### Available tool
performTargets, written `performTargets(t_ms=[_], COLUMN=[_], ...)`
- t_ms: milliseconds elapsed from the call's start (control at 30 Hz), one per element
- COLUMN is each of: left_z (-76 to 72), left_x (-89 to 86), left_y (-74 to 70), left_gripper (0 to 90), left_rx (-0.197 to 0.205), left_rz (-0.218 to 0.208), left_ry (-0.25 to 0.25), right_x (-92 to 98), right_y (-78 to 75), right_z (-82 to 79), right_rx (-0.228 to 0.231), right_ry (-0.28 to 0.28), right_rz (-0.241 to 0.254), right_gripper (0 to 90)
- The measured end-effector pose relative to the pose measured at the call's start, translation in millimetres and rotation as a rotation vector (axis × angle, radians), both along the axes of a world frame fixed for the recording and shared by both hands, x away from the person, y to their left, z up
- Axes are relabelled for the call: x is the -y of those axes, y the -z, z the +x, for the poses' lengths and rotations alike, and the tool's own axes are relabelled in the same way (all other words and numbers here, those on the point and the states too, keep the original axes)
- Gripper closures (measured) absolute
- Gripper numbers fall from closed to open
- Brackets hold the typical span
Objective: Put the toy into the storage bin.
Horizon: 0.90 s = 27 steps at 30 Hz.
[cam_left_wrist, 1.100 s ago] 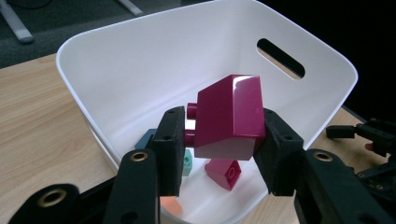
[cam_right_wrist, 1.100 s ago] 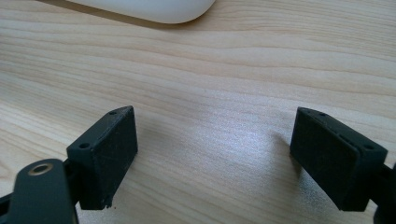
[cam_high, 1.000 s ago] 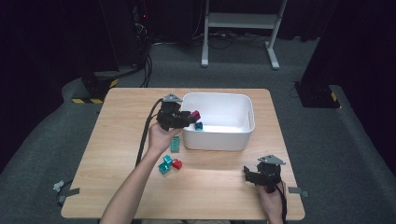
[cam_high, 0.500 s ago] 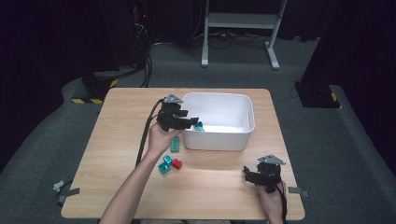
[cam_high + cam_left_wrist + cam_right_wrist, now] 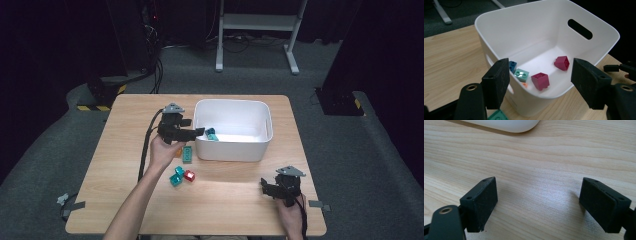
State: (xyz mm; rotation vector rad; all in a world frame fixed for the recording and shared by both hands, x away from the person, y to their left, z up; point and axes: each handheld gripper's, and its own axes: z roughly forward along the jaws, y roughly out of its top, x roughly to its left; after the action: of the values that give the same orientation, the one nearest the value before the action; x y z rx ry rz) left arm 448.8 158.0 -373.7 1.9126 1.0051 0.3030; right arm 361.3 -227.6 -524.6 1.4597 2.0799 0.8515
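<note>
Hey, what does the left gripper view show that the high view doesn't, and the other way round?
The left gripper view looks down into the white bin and shows two magenta bricks on its floor, plus a mint brick, a blue one and a bit of orange beside them. The high view takes in the whole table, the green brick and the teal and red bricks lying outside the bin, and the right gripper resting near the table's front edge. Both show the bin, the wooden table, and the left gripper, whose jaws have just been opening with nothing between them.
</note>
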Motion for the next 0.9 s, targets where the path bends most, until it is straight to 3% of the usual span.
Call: performTargets(t_ms=[167,367,567,900], left_z=[-9.2,-22.7,-36.4,-57.5], left_x=[-14.4,-28.3,-42.1,-61.8], left_y=[-1.3,3.5,12.6,38.1], left_gripper=[30.8,30.6,30.3,28.9], left_rx=[0.011,0.025,0.031,0.009], left_rz=[-0.017,0.007,0.025,0.006], left_ry=[-0.022,-0.045,-0.062,-0.086], right_x=[0.0,0.0,0.0,0.0], right_y=[0.0,0.0,0.0,0.0], right_z=[0.0,0.0,0.0,0.0], right_rx=[0.0,0.0,0.0,0.0], right_ry=[0.0,0.0,0.0,0.0], right_rz=[0.0,0.0,0.0,0.001], right_gripper=[15.0,14.9,15.0,14.9])
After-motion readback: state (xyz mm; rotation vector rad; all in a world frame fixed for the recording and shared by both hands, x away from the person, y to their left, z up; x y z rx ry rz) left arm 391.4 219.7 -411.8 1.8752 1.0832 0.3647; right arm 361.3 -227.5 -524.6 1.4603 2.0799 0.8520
